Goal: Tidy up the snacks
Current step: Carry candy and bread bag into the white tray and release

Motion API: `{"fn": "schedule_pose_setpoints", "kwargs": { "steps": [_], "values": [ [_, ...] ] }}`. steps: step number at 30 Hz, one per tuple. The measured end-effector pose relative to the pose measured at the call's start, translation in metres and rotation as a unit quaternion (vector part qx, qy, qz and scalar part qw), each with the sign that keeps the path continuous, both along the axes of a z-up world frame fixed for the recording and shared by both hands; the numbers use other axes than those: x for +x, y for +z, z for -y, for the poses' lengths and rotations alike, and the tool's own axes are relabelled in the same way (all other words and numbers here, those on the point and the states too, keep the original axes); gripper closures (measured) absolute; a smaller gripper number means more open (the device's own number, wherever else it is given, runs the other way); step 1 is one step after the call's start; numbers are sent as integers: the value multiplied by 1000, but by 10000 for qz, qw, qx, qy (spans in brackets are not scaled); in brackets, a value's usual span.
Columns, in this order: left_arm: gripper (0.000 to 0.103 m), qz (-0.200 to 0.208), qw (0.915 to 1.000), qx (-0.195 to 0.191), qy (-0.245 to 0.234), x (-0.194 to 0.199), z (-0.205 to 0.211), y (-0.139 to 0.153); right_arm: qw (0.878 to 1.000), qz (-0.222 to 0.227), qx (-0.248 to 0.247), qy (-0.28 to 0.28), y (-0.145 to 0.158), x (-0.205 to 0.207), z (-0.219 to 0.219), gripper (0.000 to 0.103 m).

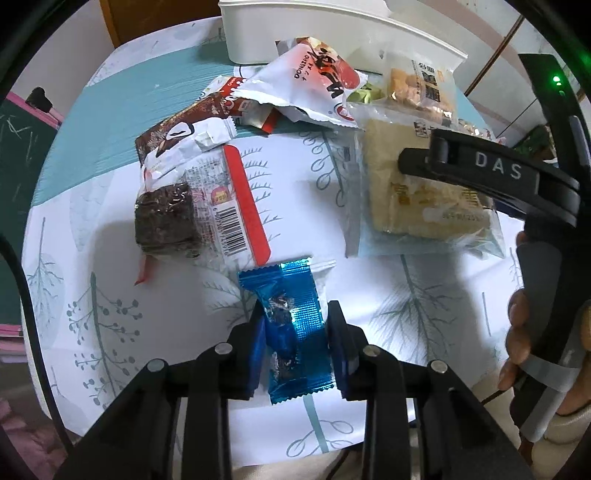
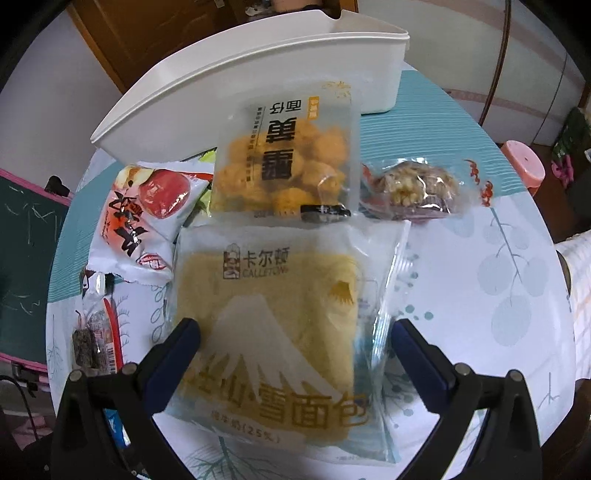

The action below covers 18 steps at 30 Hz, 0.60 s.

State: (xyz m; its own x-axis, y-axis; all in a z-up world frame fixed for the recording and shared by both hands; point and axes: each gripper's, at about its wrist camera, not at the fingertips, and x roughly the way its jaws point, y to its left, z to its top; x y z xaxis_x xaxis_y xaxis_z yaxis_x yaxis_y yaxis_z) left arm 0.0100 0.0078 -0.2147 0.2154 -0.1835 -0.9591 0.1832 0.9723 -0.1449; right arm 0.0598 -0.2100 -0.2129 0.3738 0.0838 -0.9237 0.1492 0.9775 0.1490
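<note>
The left tool (image 1: 295, 332) pinches a light, crinkly blue candy wrapper (image 1: 291, 325) at mid-body, while the right tool (image 2: 295, 354) straddles a soft bread packet (image 2: 273, 325), spread wide.

A round table (image 2: 480, 295) wore a white cloth (image 1: 424, 302) printed with teal trees and leaves and a teal striped band. Beside it on the left stood a green chalkboard (image 2: 26, 258) in a pink frame. A pink stool (image 2: 524, 166) stood on the floor to the right, a wooden door (image 2: 147, 33) behind.
</note>
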Motion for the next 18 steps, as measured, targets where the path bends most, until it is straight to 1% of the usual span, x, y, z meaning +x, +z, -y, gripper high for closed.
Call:
{"fn": "schedule_pose_setpoints", "kwargs": {
  "steps": [3, 6, 7, 8, 9, 10, 11, 12, 13, 14, 16, 18],
  "values": [
    [74, -30, 10000, -85, 14, -6, -9, 1, 10000, -24, 10, 50, 1, 1, -1, 0],
    [74, -50, 9999, -153, 14, 3, -18, -1, 9997, -79, 9, 230, 2, 7, -7, 0],
    [74, -53, 9999, -153, 10, 1, -15, 0, 9996, -56, 12, 285, 2, 8, -5, 3],
    [74, -54, 9999, -151, -4, 3, -15, -1, 9996, 19, 43, 283, 4, 5, -3, 10],
    [74, -56, 9999, -146, -24, 3, -15, 0, 9993, 191, 97, 303, 10, 2, -2, 18],
    [74, -63, 9999, -136, -40, 5, -15, -1, 9989, 305, 132, 333, 14, 0, -3, 44],
    [74, -69, 9999, -131, -47, 6, -15, -1, 9981, 389, 218, 419, 20, -2, -1, 66],
    [74, -86, 9999, -138, -45, 8, -15, 0, 9971, 419, 367, 517, 23, -5, -2, 72],
    [74, -102, 9998, -149, -28, 10, -16, 1, 9965, 425, 456, 557, 24, -6, -2, 81],
    [75, -112, 9998, -158, -8, 12, -17, 1, 9960, 434, 503, 594, 26, -8, -2, 85],
    [75, -75, 9999, -145, 29, 14, -19, 7, 9951, 485, 564, 647, 29, -13, -2, 88],
    [75, 51, 9999, -106, 13, 15, -21, 17, 9942, 529, 649, 677, 34, -18, -1, 90]
  ]
}}
